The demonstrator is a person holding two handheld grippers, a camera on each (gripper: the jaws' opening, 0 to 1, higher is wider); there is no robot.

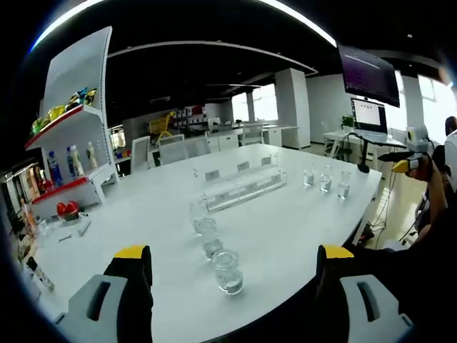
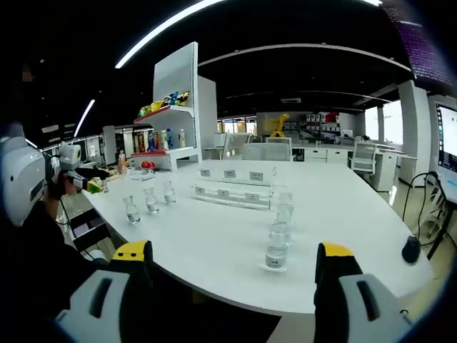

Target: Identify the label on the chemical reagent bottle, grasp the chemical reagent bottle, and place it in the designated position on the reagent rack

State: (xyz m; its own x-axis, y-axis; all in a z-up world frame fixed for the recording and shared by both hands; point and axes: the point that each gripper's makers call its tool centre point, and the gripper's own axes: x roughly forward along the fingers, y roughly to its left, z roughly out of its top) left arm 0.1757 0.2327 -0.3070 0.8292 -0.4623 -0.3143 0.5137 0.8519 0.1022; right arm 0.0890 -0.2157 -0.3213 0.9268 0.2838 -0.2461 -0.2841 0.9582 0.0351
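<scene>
**Unresolved detail**

Label cards on the reagent rack [image 1: 246, 187] [image 2: 230, 193]: text too small to read. Reagent bottles [image 1: 228, 271] [image 2: 277, 255]: labels indiscernible. Shelf unit [image 1: 71, 143]: goods blurred. Monitor [image 2: 448, 153]: cut off by the picture edge.

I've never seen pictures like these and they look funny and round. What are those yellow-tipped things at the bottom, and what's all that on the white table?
Those are the jaws of two grabbing tools that a person holds, one in each hand. A small camera rides on each tool, so one picture comes from the left gripper and the other from the right gripper. Both are open and hold nothing. On the white table stand small clear reagent bottles: a row of them and three more farther away. Between them sits a clear reagent rack with little labels, where bottles go.
</scene>
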